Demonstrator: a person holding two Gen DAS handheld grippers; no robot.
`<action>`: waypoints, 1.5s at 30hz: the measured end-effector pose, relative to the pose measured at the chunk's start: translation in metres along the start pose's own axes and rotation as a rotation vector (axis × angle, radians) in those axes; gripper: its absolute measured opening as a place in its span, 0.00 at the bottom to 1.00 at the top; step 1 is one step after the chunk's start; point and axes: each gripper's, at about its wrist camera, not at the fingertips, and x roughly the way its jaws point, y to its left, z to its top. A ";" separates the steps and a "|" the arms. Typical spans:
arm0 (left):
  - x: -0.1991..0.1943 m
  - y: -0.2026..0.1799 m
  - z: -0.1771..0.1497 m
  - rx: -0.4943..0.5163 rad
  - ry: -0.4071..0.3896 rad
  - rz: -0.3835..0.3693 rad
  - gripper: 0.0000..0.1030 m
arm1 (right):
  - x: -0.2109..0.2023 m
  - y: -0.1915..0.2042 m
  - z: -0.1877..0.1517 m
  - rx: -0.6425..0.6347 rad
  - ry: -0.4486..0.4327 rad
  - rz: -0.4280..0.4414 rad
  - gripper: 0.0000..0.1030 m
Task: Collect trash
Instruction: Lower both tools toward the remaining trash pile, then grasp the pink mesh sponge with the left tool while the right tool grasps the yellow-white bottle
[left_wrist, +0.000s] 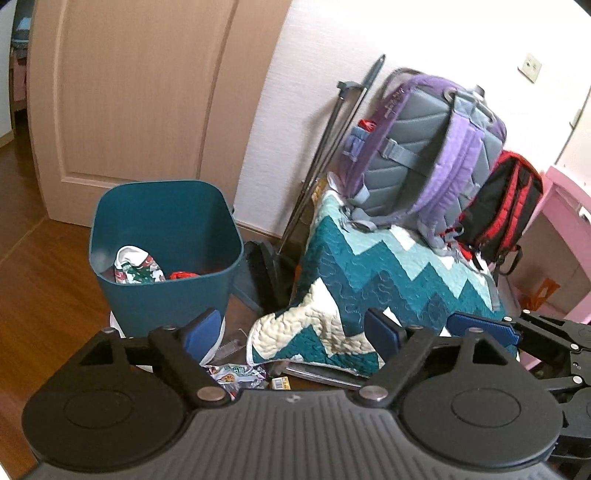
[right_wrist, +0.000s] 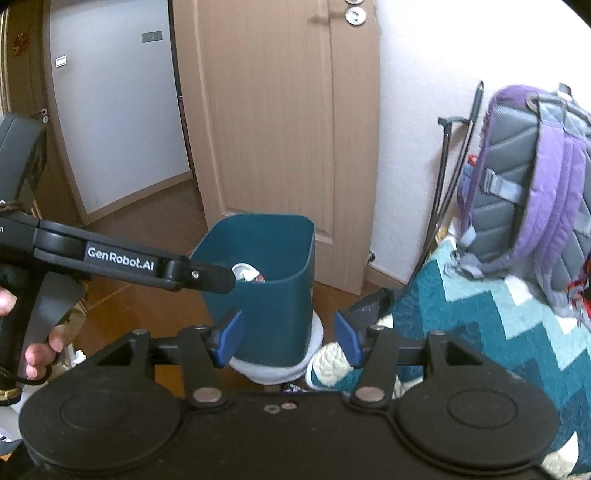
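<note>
Home bedroom, probably, wood floor (left_wrist: 44, 280), panelled door (left_wrist: 129, 92), backpack (left_wrist: 424, 147) on quilt (left_wrist: 369, 277)

Bright daylight overexposes the white wall (left_wrist: 424, 44); purple backpack (left_wrist: 424, 147) slightly motion-blurred; strong fisheye bending and dark vignetting at corners.

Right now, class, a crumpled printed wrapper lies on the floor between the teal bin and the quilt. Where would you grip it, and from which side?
Grip the wrapper on its raised crumpled middle, coming from above with the open left hand-held gripper. It lies flat and loose on the floor, so no edge offers purchase. The quilt corner crowds its right side, and the bin stands behind it.
</note>
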 end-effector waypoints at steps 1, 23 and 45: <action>0.002 -0.003 -0.003 0.011 0.002 0.008 0.86 | -0.001 -0.003 -0.005 0.006 0.004 0.002 0.53; 0.208 -0.005 -0.110 0.072 0.377 0.187 1.00 | 0.137 -0.108 -0.163 0.188 0.354 -0.019 0.53; 0.393 0.094 -0.183 0.156 0.749 0.219 1.00 | 0.344 -0.152 -0.276 0.323 0.623 -0.114 0.53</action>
